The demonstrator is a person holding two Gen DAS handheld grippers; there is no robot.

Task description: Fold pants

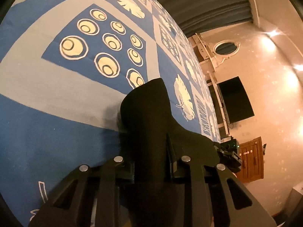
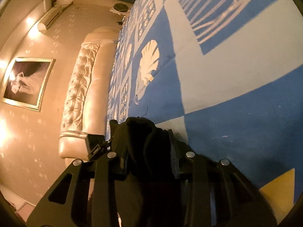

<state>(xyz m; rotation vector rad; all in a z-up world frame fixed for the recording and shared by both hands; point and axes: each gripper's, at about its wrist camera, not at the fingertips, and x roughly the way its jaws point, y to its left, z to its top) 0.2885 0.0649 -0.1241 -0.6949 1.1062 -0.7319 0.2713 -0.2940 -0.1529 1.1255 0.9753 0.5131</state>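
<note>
The left gripper (image 1: 151, 143) is clenched on a bunched fold of the black pants (image 1: 145, 104), which stands up between its fingers and hides the fingertips. The right gripper (image 2: 147, 145) likewise grasps a bunch of the same dark pants (image 2: 140, 132), the cloth pinched between its ribbed pads (image 2: 173, 157). Both grippers sit low over a bedspread (image 1: 56, 98) in blue and grey, printed with cream rings, shells and feathers. Beyond the bed's edge, the left wrist view shows a dark screen (image 1: 236, 100) on a pale wall and a wooden cabinet (image 1: 251, 158). The right wrist view shows a tufted headboard (image 2: 81, 87) and a framed picture (image 2: 28, 83).
</note>
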